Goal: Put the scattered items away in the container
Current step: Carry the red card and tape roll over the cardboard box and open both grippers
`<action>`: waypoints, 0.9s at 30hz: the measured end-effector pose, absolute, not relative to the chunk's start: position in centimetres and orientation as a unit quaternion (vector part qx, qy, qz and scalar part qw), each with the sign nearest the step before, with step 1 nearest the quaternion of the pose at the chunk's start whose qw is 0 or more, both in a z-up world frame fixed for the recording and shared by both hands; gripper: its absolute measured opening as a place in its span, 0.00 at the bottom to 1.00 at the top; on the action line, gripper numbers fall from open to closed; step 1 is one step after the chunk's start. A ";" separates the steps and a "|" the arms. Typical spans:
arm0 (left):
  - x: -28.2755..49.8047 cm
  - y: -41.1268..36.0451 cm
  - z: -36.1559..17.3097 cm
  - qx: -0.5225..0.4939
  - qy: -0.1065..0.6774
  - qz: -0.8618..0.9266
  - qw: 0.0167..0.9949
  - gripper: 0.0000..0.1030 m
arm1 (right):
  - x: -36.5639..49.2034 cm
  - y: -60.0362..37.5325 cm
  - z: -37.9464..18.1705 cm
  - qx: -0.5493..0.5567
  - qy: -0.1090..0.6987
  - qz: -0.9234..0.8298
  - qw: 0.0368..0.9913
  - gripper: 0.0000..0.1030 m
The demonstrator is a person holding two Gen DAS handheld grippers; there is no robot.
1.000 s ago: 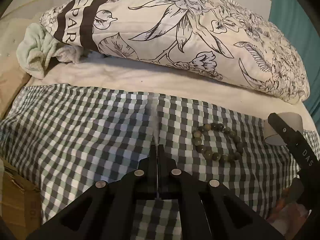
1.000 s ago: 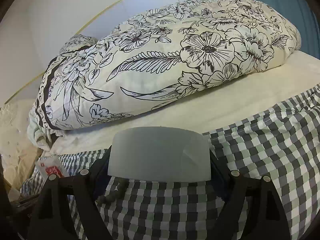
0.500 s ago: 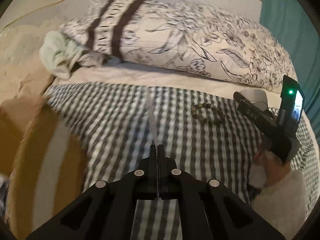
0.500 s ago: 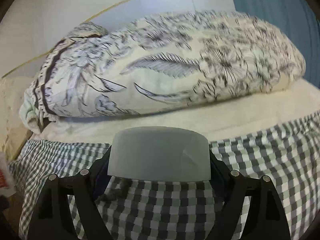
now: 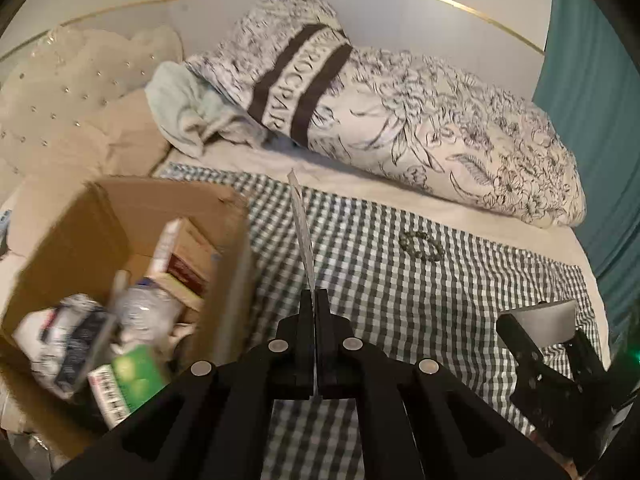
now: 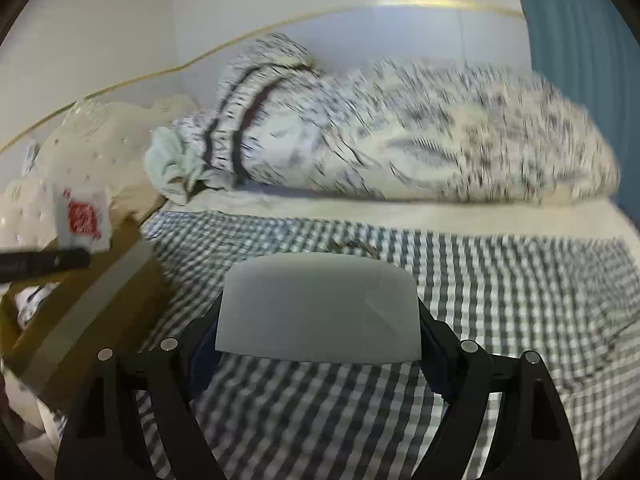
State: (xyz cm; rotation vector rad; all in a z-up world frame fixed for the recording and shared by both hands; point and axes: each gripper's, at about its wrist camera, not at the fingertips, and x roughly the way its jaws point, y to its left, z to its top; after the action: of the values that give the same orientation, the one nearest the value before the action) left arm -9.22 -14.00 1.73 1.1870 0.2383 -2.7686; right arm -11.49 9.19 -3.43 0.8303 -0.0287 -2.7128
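Note:
A cardboard box (image 5: 132, 208) stands open at the left, holding a plastic bottle, packets and several other items. My left gripper (image 5: 315, 294) is shut on a thin white packet (image 5: 301, 220), seen edge-on beside the box's right wall. In the right wrist view the same packet (image 6: 82, 218) shows a red label and hangs above the box rim (image 6: 100, 288). My right gripper (image 6: 318, 332) is shut on a wide pale grey roll (image 6: 318, 308), over the checked cloth. A bead bracelet (image 5: 422, 244) lies on the cloth beyond both grippers.
A green-and-white checked cloth (image 5: 440, 300) covers the bed. A big floral pillow (image 5: 420, 132) and a pale green rag (image 5: 184, 112) lie at the back. A tufted headboard (image 5: 60, 92) is at the left and a teal curtain (image 5: 592, 120) at the right.
Both grippers have risen and drawn back to the left, each keeping its item. The open box has come into view at the left, and the bracelet now lies farther off.

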 end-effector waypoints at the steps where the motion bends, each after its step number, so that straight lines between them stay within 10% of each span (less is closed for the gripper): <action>1: -8.6 -14.6 2.5 0.386 0.083 -0.917 0.060 0.00 | -10.8 8.6 -2.5 0.283 -0.005 -0.947 0.156 0.80; 27: -5.6 -31.9 -2.1 0.416 0.141 -0.886 0.145 0.01 | -9.3 -16.1 1.8 0.262 0.073 -0.913 0.305 0.80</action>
State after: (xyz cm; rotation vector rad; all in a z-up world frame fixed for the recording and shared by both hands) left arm -5.63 -31.93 -2.10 1.1996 0.4066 -2.5546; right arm -9.28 -16.14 1.78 0.6929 0.1934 -2.4179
